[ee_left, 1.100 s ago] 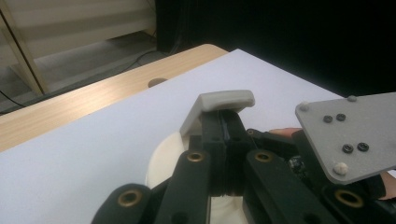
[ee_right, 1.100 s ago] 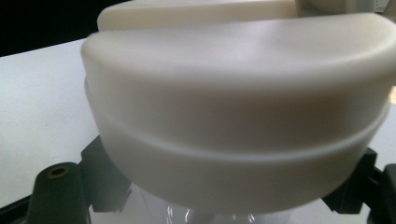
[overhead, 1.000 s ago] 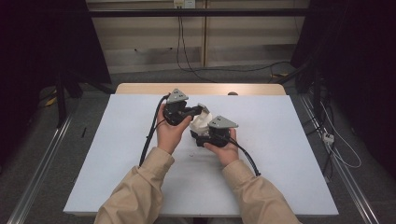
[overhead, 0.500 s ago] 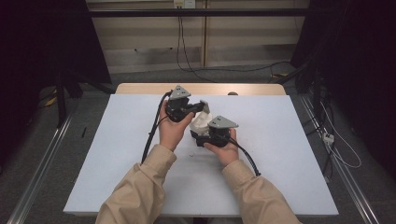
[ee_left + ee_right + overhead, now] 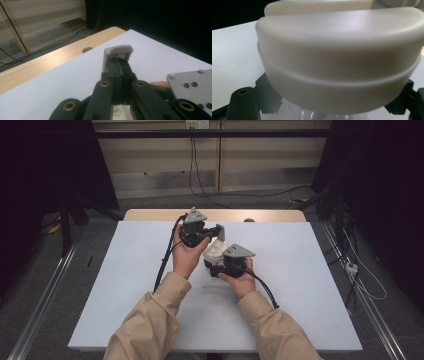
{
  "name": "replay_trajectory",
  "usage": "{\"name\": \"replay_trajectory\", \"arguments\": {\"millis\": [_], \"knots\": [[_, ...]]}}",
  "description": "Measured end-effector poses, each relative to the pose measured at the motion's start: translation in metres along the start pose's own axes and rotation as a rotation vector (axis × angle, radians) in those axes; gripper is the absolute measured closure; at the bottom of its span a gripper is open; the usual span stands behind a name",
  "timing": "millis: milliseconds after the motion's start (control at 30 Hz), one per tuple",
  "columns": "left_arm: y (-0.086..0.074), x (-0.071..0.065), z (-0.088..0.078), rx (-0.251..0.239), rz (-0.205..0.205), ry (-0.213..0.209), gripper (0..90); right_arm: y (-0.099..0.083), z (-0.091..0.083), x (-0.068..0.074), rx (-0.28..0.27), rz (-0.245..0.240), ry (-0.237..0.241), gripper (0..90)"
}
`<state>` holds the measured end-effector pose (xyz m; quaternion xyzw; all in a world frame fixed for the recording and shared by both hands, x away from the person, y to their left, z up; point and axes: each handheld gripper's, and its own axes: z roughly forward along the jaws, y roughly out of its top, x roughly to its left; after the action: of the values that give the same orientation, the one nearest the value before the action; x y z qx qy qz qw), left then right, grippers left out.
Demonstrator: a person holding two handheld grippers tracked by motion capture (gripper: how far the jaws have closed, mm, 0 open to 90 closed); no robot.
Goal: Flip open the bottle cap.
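Cream lid flap (image 5: 118, 49) now sits pinched in left claw (image 5: 119, 68), raised vs 1 s ago; right claw (image 5: 220, 265) clamps container (image 5: 339, 57) body just beside it, above white surface (image 5: 310, 270). Prob. opening the lid.

cream lid (image 5: 339, 57), white table (image 5: 300, 270)

White rectangular tabletop (image 5: 125, 285) beneath the left gripper (image 5: 219, 232). Pale wooden strip (image 5: 150, 215) just beyond it, with a round hole (image 5: 86, 49). Black cables (image 5: 240, 197) on the grey floor (image 5: 150, 195) farther beyond.
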<state>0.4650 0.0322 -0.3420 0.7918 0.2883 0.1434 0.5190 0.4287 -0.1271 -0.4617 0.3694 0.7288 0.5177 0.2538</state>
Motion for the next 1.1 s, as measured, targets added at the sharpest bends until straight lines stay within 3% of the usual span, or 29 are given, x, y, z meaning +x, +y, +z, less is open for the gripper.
{"name": "replay_trajectory", "arguments": {"millis": [1100], "knots": [[0.013, 0.004, 0.019, 0.029, -0.008, 0.014, 90.0, 0.000, 0.000, 0.000, 0.001, -0.005, 0.000, 18.8]]}}
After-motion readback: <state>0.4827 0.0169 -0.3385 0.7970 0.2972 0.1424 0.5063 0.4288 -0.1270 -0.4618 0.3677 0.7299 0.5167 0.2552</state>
